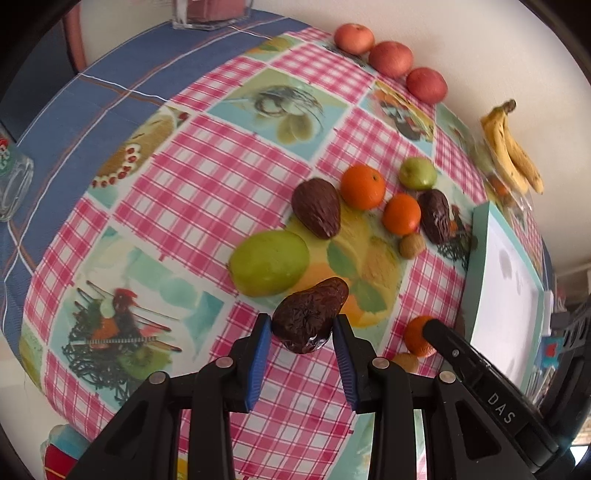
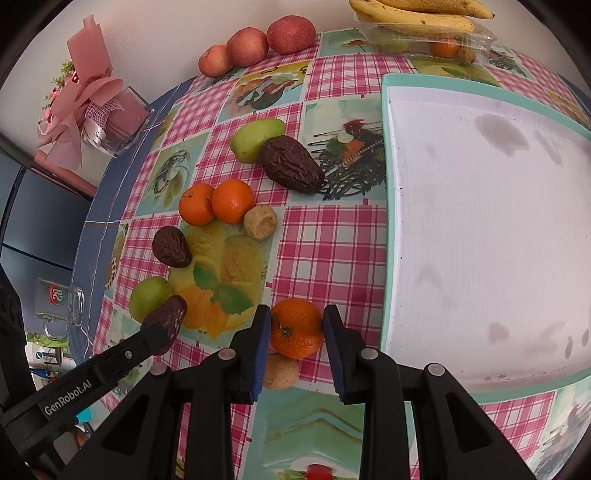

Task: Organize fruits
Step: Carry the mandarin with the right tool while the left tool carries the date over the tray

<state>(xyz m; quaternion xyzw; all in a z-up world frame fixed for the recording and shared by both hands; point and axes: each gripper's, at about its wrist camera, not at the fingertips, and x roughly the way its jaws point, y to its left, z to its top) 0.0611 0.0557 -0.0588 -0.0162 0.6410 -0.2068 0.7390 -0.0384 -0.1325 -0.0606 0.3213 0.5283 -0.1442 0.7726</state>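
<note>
My left gripper [image 1: 303, 326] is shut on a dark wrinkled avocado [image 1: 310, 314], held just above the checked tablecloth. My right gripper [image 2: 295, 317] is shut on a mandarin [image 2: 295, 334] close to the left rim of the teal tray [image 2: 386, 184], whose white floor holds no fruit. On the cloth lie a large green fruit [image 1: 269, 267], two more avocados [image 1: 316, 206] [image 1: 436, 216], two mandarins [image 1: 362, 186] [image 1: 402, 214], a small green fruit [image 1: 417, 172] and a tan round fruit [image 1: 412, 245]. Another tan fruit [image 2: 280, 371] sits under my right gripper.
Three red apples [image 2: 255, 46] line the wall at the back. Bananas [image 2: 424, 14] rest on a clear plastic box [image 2: 461, 44] behind the tray. A glass mug [image 2: 59, 302] and a pink bouquet in a glass vase [image 2: 110, 122] stand on the blue cloth at the left.
</note>
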